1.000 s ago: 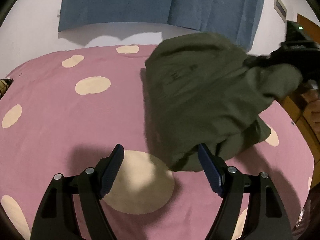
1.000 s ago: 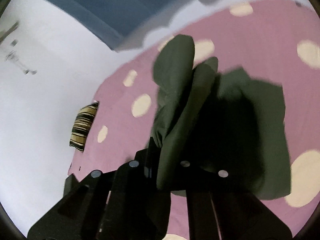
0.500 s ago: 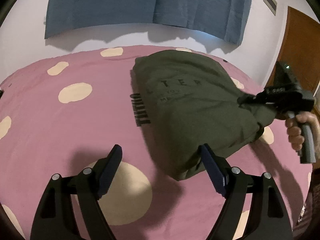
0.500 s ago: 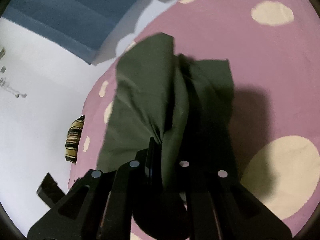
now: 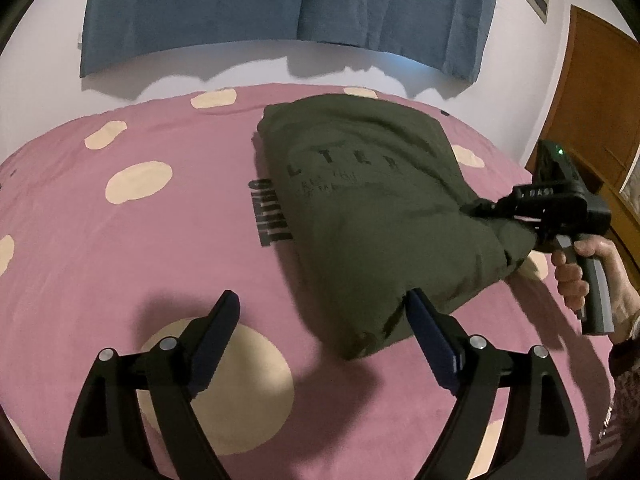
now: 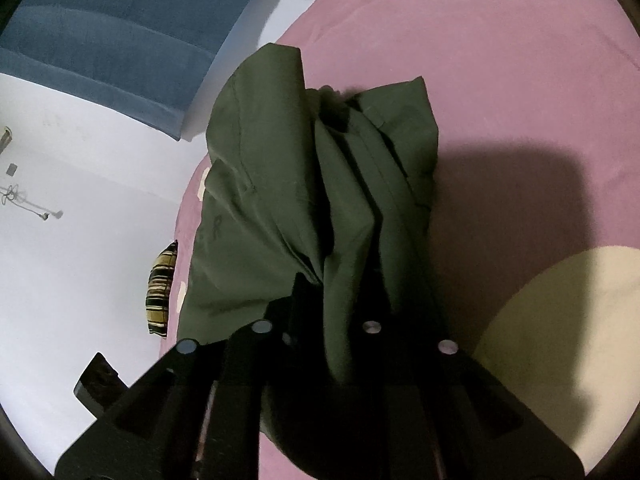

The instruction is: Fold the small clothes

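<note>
A dark olive green T-shirt [image 5: 372,208] with faint lettering lies on a pink bedspread [image 5: 120,248] with cream dots. My right gripper [image 5: 480,209] is shut on the shirt's right edge and holds that edge bunched just above the bed. In the right wrist view the shirt [image 6: 304,184] hangs in folds from my shut gripper [image 6: 332,292]. My left gripper [image 5: 324,312] is open and empty, low over the bedspread, its right finger [image 5: 432,340] at the shirt's near corner.
Black lettering [image 5: 270,216] is printed on the bedspread beside the shirt. A blue curtain [image 5: 280,4] hangs on the white wall behind. A wooden door [image 5: 600,96] stands at the right. A striped cushion [image 6: 160,292] lies at the bed's far edge.
My right gripper has pulled the shirt down and to the right, so it went from hanging in the air to lying spread on the bed. My left gripper stayed open.
</note>
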